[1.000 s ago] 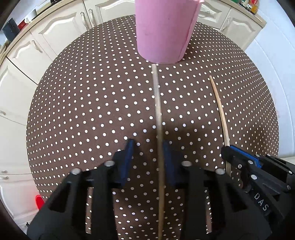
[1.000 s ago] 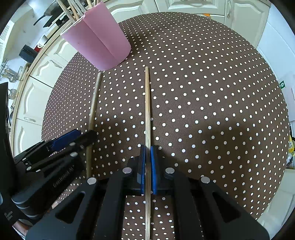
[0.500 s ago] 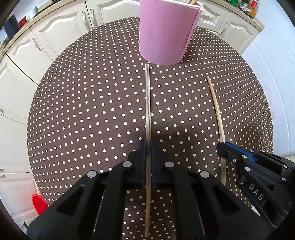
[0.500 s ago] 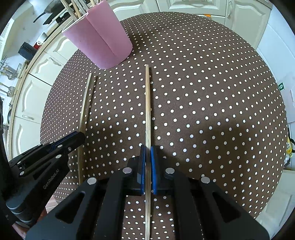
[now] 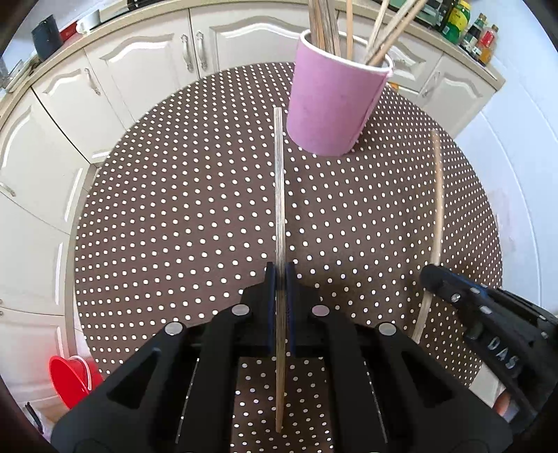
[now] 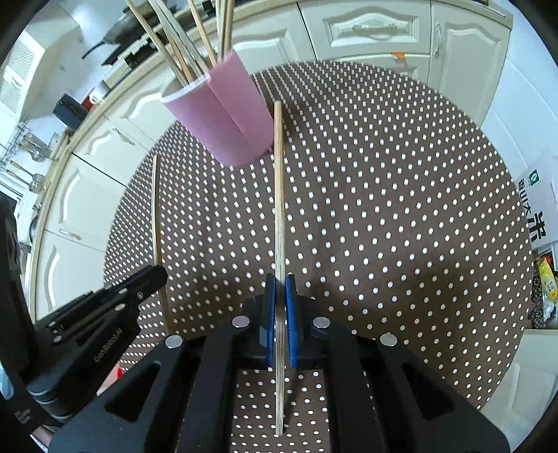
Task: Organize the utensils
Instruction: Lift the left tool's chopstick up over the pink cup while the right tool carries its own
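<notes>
2 downward wrist views, shared table (image 5: 174,216)

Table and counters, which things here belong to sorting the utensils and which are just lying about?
Job: left tongs and right tongs, each shut on a chopstick; pink cup.
Lying about: red bowl, bottles, dotted tablecloth.

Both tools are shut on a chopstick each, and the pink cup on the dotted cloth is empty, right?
Not quite: the pink cup already holds several sticks, as the left wrist view shows. The left tool and right tool are each shut on a chopstick.
</notes>
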Demonstrator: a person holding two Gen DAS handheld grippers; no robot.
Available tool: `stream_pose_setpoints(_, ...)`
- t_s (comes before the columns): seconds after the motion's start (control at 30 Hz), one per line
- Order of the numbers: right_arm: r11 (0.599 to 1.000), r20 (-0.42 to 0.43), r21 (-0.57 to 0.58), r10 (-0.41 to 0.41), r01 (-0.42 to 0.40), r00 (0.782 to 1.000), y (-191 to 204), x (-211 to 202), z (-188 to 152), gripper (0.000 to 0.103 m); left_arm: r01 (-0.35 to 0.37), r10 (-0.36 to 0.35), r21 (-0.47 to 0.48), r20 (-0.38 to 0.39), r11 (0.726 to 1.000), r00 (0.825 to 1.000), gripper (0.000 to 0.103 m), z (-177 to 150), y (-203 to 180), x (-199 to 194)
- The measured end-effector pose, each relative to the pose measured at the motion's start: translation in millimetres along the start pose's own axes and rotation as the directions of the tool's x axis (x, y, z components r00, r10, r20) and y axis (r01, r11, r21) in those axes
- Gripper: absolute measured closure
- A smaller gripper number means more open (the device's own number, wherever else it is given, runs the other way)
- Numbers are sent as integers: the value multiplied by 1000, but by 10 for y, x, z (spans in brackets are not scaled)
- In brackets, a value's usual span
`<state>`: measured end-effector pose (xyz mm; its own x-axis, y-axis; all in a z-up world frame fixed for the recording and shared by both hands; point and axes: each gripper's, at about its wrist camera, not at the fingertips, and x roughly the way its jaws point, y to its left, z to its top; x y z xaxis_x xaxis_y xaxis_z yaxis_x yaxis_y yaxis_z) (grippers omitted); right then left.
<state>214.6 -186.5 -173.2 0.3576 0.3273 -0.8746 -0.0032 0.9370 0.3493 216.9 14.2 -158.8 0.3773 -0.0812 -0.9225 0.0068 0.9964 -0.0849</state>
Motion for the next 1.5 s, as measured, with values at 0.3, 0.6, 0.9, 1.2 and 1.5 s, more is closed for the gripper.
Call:
stream_pose_setpoints(0.3, 1000, 119, -2, 29, -29, 992, 21, -350, 139, 98, 4, -3, -21, 74, 1000, 997, 97, -21, 58, -340)
stream_pose_setpoints(0.6, 999, 207, -16, 54, -52, 977, 79, -616, 286, 98, 17, -13, -24, 176, 1000, 984, 97, 101, -53, -605)
stream_pose_setpoints(0.9, 998, 297, -12, 66, -65, 952, 92, -880, 422, 98, 20, -17, -10, 256, 1000, 966, 97, 325, -134, -841)
stream_pose_setpoints(1.2, 996, 369, -30, 88, -83, 925, 166, -1149, 639, 98, 25, -27, 8, 328, 1000, 944, 97, 565, -157, -1068)
stream_pose_setpoints(1.5, 993, 423, -55, 120, -107, 898, 272, -1343, 859, 98, 65, -71, 31, 371, 997, 926, 97, 782, -150, -1285)
